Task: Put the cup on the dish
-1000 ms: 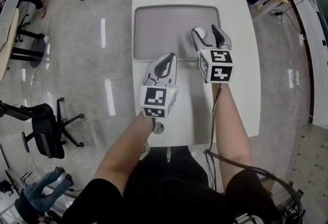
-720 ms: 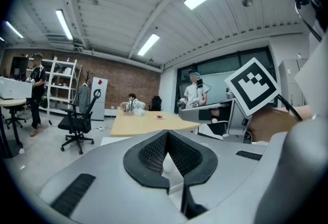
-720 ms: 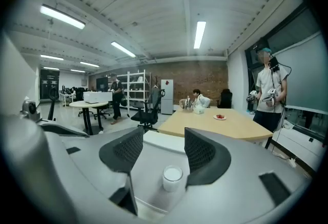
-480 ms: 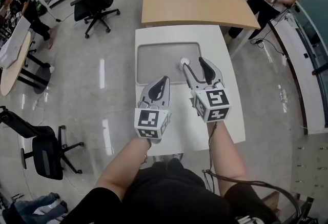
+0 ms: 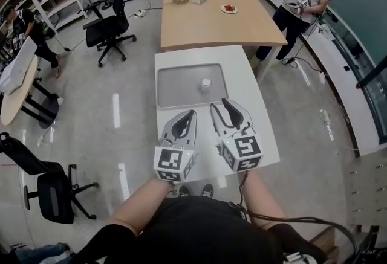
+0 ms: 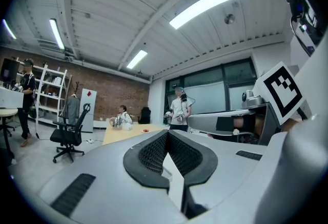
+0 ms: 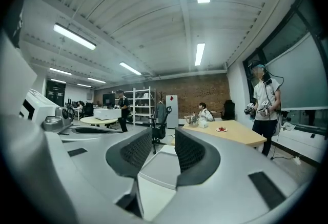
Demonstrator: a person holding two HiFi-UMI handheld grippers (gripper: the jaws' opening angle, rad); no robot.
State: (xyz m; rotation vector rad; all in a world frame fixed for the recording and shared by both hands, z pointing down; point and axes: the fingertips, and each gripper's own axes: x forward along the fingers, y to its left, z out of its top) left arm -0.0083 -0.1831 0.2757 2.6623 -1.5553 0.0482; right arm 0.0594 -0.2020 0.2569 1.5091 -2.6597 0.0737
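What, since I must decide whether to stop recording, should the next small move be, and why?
Probably just rest both grippers. The cup stands free on the tray, the left gripper is shut, and the right gripper, whose jaws have just been closing but stand apart, holds nothing. Whether anything lies under the cup is too small to tell.

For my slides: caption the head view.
Small white cup on grey rectangular tray atop a white table; left gripper shut, right gripper empty, jaws just closing partway.

Cup (image 5: 206, 83) on tray (image 5: 181, 84) too small for detail
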